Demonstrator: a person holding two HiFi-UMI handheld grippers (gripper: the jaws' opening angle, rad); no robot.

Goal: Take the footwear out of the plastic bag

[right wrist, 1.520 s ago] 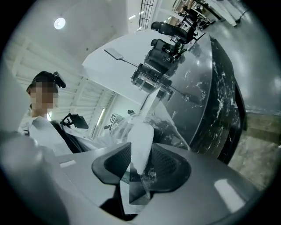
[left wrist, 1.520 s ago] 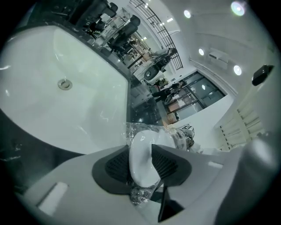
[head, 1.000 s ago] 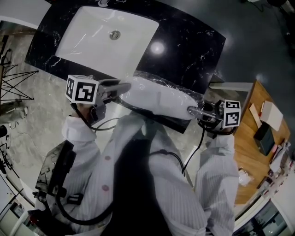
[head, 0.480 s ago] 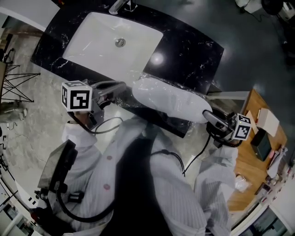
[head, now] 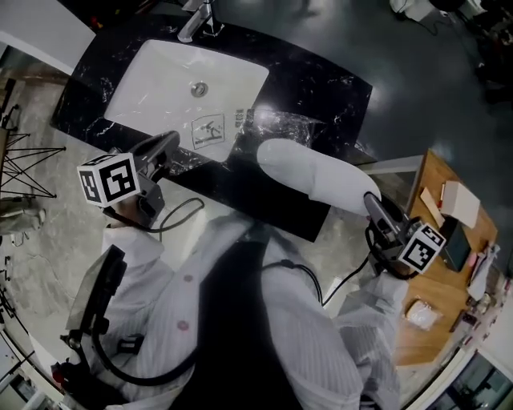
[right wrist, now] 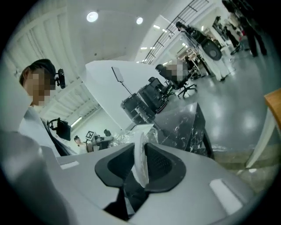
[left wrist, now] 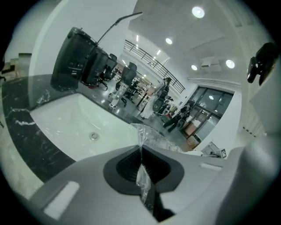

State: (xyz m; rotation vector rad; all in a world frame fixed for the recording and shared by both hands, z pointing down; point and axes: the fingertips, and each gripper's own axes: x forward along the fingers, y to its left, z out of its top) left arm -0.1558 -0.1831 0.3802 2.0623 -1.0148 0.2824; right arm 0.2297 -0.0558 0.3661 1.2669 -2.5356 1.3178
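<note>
A long white slipper [head: 317, 172] hangs over the front edge of the black marble counter [head: 321, 80], its toe toward the bag. My right gripper [head: 373, 205] pinches its heel end, seen as a white fold [right wrist: 140, 160] between the pads; the jaws of the right gripper [right wrist: 141, 169] are closing on it. The clear plastic bag [head: 240, 128], with a printed label, lies stretched on the counter beside the sink. My left gripper [head: 170, 142] is shut on the bag's left edge, and a strip of film [left wrist: 142, 136] runs into the left gripper [left wrist: 141, 165].
A white sink basin [head: 160, 88] with a faucet [head: 196, 20] is set into the counter's left half. A wooden table [head: 437, 264] with small items stands at the right. My white-sleeved body fills the lower middle of the head view.
The left gripper closed on the bag and pulled it left; the right gripper drew the slipper right and down. The slipper, wrapped in the bag before, now lies outside it.
</note>
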